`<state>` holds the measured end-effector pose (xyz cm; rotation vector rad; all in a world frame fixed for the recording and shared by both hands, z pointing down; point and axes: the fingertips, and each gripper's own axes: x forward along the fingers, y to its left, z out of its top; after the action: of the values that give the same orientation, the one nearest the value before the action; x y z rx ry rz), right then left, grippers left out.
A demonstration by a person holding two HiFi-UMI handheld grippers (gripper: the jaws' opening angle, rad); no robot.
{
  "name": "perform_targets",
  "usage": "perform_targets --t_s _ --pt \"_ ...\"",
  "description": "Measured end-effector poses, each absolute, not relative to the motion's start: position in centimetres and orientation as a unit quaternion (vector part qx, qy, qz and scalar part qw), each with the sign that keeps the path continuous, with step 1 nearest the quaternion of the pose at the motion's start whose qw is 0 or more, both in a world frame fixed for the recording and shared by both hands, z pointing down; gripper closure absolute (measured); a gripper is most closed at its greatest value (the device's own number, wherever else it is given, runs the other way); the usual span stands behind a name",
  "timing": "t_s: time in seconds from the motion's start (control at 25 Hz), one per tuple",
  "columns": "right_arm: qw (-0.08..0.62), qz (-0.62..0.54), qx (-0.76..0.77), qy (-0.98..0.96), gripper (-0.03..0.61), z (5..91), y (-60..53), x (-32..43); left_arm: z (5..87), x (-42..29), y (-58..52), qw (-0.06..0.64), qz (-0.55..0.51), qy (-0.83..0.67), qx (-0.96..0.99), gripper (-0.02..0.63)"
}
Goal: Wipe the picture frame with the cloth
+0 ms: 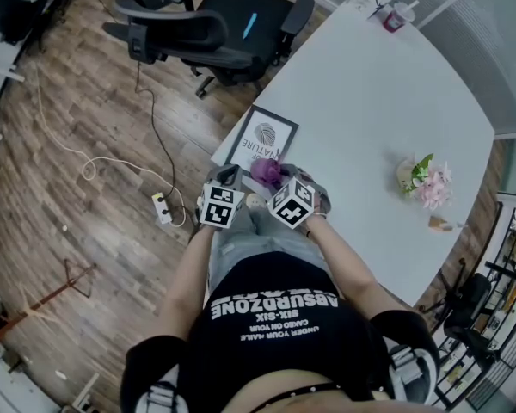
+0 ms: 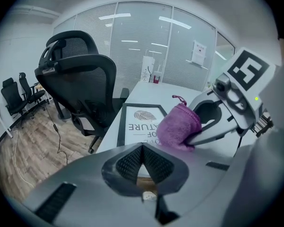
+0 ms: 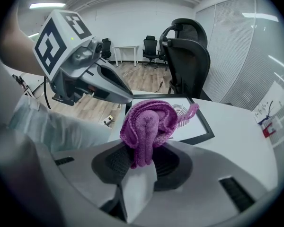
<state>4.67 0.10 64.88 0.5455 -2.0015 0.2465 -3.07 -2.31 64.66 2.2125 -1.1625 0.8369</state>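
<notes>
The picture frame (image 1: 263, 136), a thin black border round a white print with a grey whorl and lettering, lies flat near the white surface's (image 1: 370, 101) edge. At its 6 o'clock the right tool (image 3: 142, 161) pinches a bunched purple cloth (image 3: 149, 124). The left tool (image 2: 143, 151), jaws pressed together and empty, hovers just beside the right tool, at its 9 o'clock.

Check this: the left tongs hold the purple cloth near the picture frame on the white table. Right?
No, the right tongs hold the purple cloth, as the right gripper view shows, near the picture frame on the white table.
</notes>
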Motion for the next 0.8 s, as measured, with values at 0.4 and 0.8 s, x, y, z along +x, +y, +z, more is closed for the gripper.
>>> perform_targets --t_s 0.4,0.8 --pt "0.502 0.114 0.22 -0.829 0.459 65.1 -0.3 4.5 66.2 -3.3 -2.3 0.245 0.335 -0.418 0.808 0.598" --pt "0.503 0.117 0.219 -0.828 0.457 65.3 -0.9 4.2 66.3 -3.5 -2.5 0.305 0.319 -0.419 0.794 0.598"
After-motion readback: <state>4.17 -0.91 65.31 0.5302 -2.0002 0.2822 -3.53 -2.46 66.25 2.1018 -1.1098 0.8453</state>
